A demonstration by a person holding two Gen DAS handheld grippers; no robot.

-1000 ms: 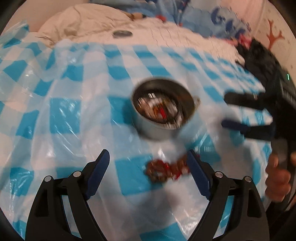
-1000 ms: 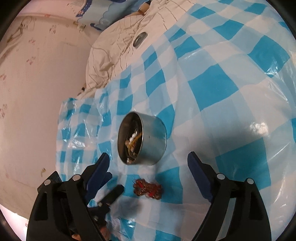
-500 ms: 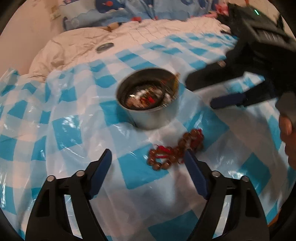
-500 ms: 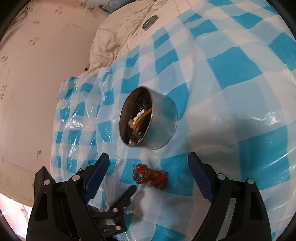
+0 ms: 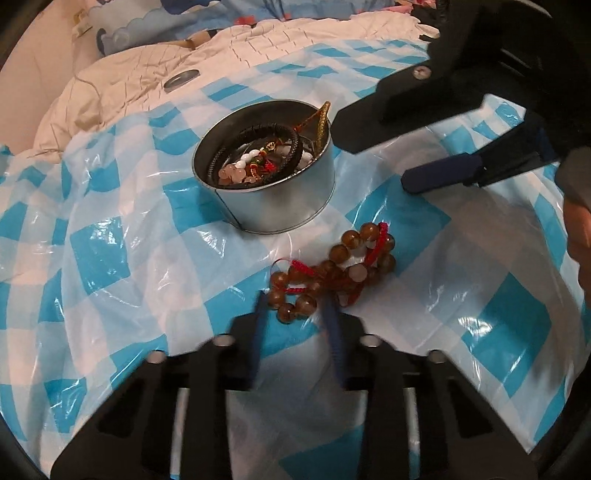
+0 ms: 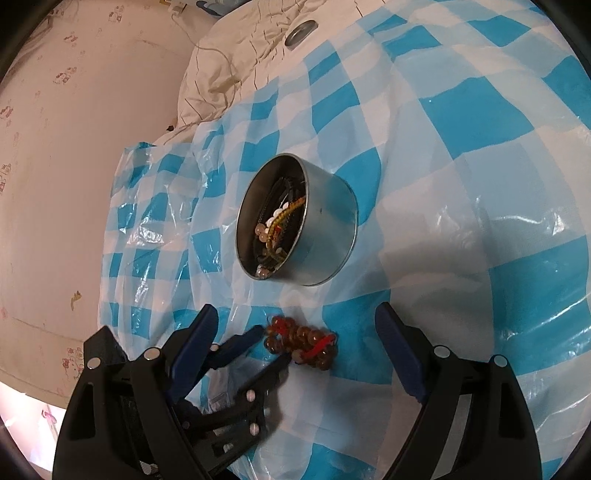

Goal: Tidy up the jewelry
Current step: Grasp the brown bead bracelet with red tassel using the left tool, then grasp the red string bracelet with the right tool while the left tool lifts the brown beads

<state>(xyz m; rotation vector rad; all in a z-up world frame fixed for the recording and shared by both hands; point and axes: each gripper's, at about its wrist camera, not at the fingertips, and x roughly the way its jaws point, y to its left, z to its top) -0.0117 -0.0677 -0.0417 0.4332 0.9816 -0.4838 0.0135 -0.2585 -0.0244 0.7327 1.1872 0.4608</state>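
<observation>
A brown bead bracelet [image 5: 332, 275] [image 6: 301, 341] with red cord lies bunched on the blue-and-white checked plastic sheet [image 5: 110, 258], just in front of a round metal tin [image 5: 280, 206] [image 6: 325, 221] holding several other bracelets. My left gripper [image 5: 294, 299] [image 6: 271, 347] points down at the bracelet's near end. Its jaws are closing, blurred, with the end beads between them and the pads touching those beads. My right gripper [image 6: 295, 310] [image 5: 373, 149] hovers open above the bracelet, with nothing between its fingers.
A rumpled white quilt [image 5: 122, 85] lies behind the sheet with a round metal disc [image 5: 181, 79] [image 6: 301, 31] on it. A pale wall [image 6: 55, 184] stands close beside the sheet's edge. A hand [image 5: 580, 251] shows at the right rim.
My left gripper's jaws went from wide apart to nearly together around the near end of the bead bracelet, and it moved closer. The right gripper stayed open above.
</observation>
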